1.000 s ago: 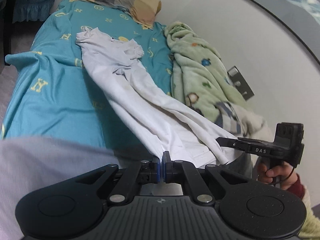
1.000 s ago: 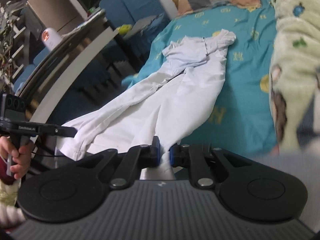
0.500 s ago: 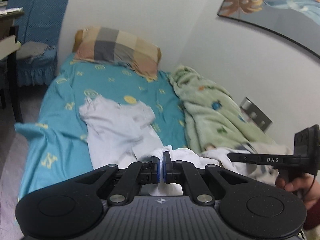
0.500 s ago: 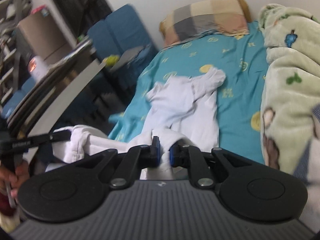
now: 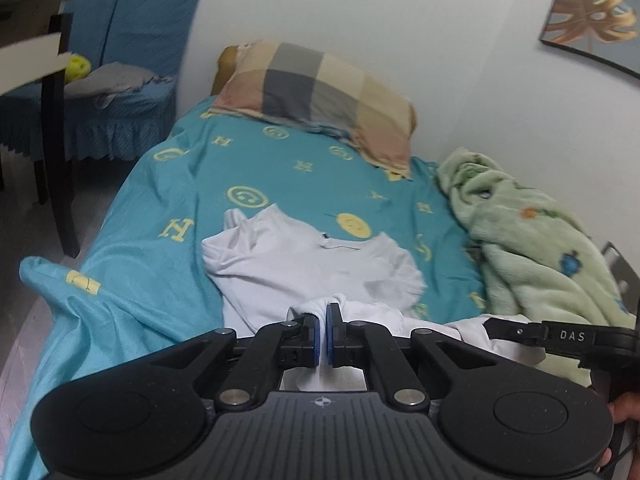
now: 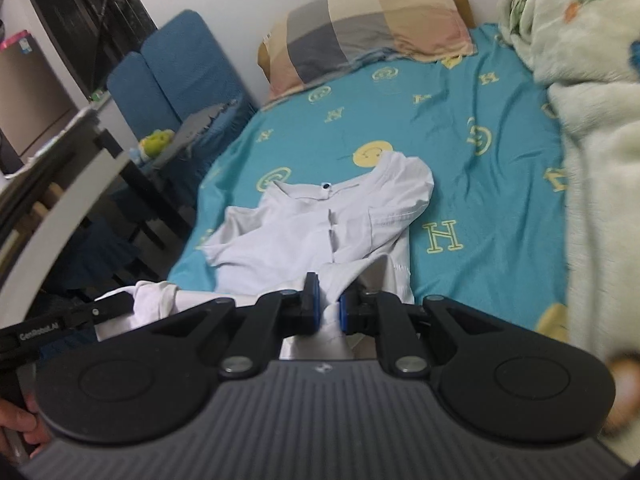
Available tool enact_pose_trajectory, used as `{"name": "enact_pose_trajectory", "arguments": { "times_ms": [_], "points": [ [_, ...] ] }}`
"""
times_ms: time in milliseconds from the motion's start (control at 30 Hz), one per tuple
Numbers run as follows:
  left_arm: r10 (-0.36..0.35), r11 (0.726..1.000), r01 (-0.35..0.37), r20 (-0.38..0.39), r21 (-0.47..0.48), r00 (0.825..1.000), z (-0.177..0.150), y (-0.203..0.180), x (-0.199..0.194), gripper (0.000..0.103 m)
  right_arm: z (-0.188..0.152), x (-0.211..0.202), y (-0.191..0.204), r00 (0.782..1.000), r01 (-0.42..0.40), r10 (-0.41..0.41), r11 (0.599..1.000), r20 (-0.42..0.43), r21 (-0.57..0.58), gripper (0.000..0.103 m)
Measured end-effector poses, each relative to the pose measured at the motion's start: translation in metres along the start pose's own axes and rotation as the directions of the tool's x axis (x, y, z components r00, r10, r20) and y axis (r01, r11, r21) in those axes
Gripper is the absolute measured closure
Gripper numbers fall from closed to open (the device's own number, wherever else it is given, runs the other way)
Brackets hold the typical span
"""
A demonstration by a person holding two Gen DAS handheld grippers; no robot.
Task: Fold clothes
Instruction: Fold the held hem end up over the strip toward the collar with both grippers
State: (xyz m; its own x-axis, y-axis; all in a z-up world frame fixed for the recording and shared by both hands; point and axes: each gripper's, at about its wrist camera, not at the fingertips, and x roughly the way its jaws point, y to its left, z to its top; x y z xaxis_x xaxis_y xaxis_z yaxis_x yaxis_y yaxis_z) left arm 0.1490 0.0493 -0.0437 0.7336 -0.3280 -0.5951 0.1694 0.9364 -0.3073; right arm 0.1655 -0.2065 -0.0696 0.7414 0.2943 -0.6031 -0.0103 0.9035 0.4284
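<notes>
Left tool (image 5: 323, 320): pitched down toward the bed, blue pads clamped together on a bunched fold of the white shirt (image 5: 312, 268); seen from the right wrist view at 9 o'clock (image 6: 120, 300), gripping the hem's other corner.
Left hand (image 6: 18, 426): fingers wrapped on the handle at 8 o'clock, cut off by the frame edge.
White shirt: collar end lies flat mid-bed on the teal sheet (image 5: 180, 168), at 12 o'clock from both tools; hem end lifted and doubled toward the collar.
Right tool (image 6: 327, 308): pitched down likewise, pads pinching a thicker wad of shirt fabric; in the left wrist view it enters at 3 o'clock (image 5: 492, 326).
Right hand (image 5: 624, 408): only fingertips show at 4 o'clock.
Change from a second ago: shirt was stretched long toward the cameras; now the lower half is carried forward over the upper half, and both tools sit nearer the pillow (image 5: 316, 92).
Green blanket (image 5: 532, 240): bunched along the wall at 2 o'clock.
Hard to make out: shirt's lower half hidden behind the tool bodies; a blurred patch at 4 o'clock in the right wrist view cannot be identified.
</notes>
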Motion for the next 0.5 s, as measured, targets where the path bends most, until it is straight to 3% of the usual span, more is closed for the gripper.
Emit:
{"name": "enact_pose_trajectory", "arguments": {
  "times_ms": [300, 500],
  "points": [
    [0.08, 0.997, -0.08, -0.106, 0.002, 0.991, -0.014, 0.045, 0.079, 0.099, -0.012, 0.077, -0.006, 0.998, 0.004, -0.011, 0.995, -0.068, -0.102, 0.09],
    [0.089, 0.996, -0.089, -0.135, 0.007, 0.987, -0.023, 0.054, 0.097, 0.096, -0.011, 0.087, -0.015, 0.994, -0.003, -0.003, 0.998, -0.108, -0.055, 0.089]
  ]
}}
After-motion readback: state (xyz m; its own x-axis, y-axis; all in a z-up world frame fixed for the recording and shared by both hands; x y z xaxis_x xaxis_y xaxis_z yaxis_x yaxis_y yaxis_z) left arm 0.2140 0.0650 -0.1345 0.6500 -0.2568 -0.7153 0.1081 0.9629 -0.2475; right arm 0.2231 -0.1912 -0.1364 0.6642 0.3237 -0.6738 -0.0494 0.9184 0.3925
